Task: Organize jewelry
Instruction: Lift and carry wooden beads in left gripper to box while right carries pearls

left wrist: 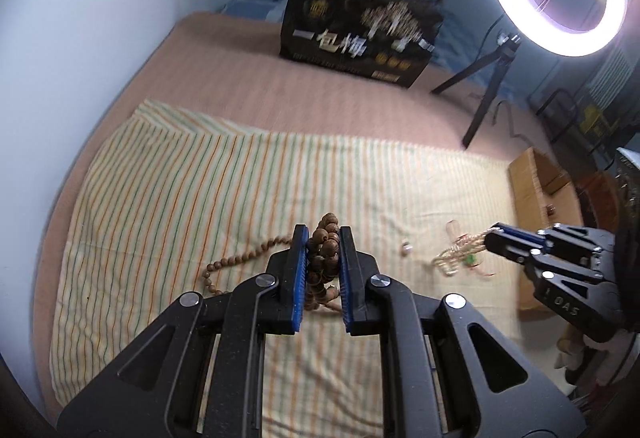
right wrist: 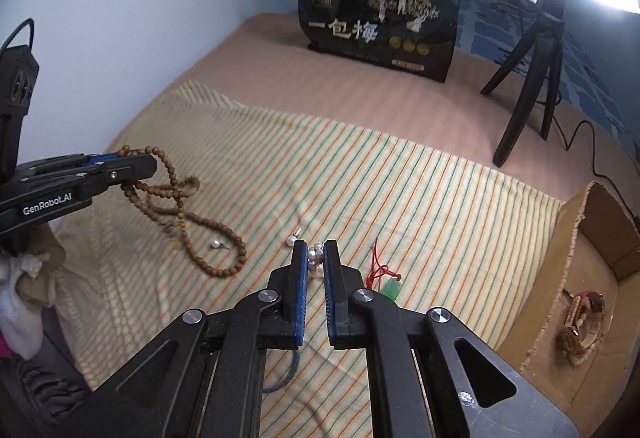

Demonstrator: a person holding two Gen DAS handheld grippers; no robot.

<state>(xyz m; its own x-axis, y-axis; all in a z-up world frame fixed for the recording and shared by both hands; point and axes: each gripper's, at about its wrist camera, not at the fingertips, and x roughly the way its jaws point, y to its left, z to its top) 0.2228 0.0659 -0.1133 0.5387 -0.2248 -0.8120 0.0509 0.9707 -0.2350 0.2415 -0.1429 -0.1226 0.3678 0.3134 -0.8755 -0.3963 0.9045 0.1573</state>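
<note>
Nearby, a cardboard box [right wrist: 576,238] flanks the striped cloth [right wrist: 400,178].

brown wooden bead strand [right wrist: 188,214] draped, pearl cluster [right wrist: 316,254] lifted

Each camera sits on its own gripper and looks steeply down, quite near, over the striped cloth [left wrist: 224,182]. Both views share this cloth, the black bag [right wrist: 380,24] and, probably, the cardboard box [right wrist: 576,238].
</note>
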